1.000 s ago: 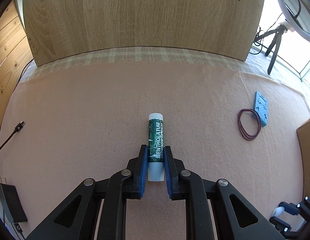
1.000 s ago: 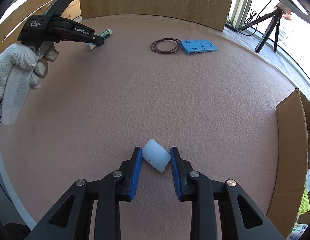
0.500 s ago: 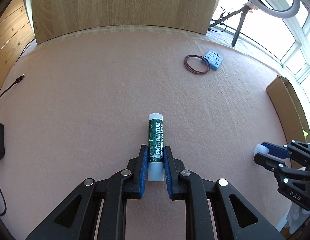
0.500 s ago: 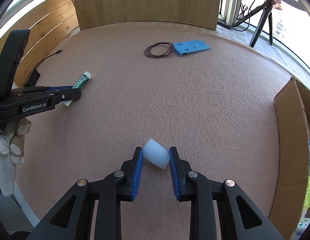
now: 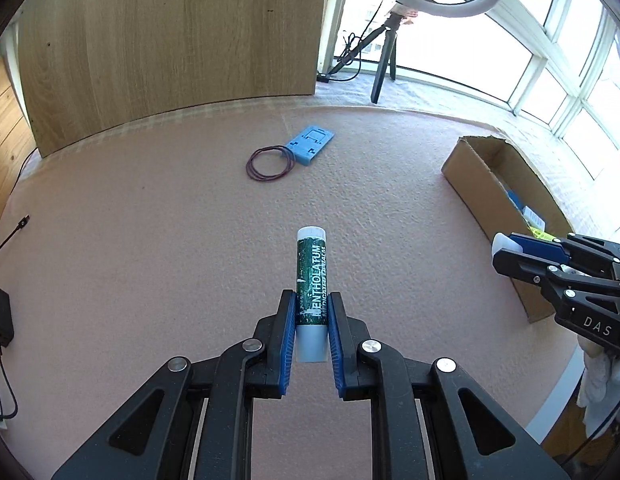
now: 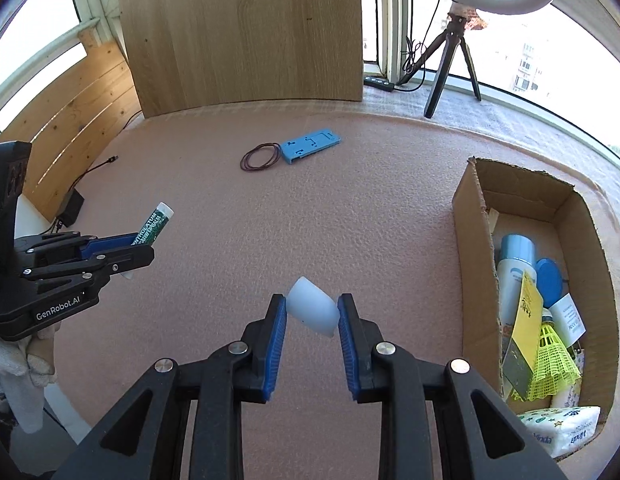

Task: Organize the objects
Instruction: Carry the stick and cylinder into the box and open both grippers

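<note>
So left gripper [image 5: 311, 316] is clamped on the Mentholatum tube [image 5: 310, 276], right gripper [image 6: 312, 314] squeezing a white cap [image 6: 312, 311], cardboard box [image 6: 474, 216] nearby w/ stuff inside.

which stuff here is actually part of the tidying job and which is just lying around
Part of the job:
- Mentholatum stick, clamped in the left gripper
- white cap, clamped in the right gripper
- cardboard box, already holding bottles and a shuttlecock
- likely the blue plate and cord loop, loose on the mat

Just lying about:
- ring light tripod
- black adapter
- wooden board
</note>
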`<state>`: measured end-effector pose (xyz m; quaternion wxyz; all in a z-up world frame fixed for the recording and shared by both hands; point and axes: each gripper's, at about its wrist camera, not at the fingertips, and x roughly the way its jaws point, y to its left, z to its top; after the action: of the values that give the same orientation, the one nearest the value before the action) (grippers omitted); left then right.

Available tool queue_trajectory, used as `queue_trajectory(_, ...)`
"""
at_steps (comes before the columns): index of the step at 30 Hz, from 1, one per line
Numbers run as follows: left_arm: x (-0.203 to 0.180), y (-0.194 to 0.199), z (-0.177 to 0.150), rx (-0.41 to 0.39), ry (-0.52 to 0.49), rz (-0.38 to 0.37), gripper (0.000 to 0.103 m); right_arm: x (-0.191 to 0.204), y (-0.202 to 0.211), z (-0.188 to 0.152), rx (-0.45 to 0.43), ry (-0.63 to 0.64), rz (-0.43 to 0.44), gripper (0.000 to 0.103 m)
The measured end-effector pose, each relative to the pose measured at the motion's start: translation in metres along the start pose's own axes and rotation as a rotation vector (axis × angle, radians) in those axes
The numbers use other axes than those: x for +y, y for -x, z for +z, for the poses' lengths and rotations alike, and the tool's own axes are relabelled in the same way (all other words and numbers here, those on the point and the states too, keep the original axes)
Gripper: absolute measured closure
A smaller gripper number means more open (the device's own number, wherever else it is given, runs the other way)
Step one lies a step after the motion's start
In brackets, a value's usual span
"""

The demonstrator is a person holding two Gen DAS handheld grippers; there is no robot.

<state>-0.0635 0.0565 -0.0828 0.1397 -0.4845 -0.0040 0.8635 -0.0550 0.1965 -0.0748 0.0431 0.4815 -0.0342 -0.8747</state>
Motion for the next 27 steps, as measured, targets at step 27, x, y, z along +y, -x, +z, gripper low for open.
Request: queue_trajectory(27, -0.196, -0.052, 0.079, -0.020, -0.213, -0.212, 0.086, -0.172, 0.087, -0.041, -0.112, -0.263, -0.176, 0.079)
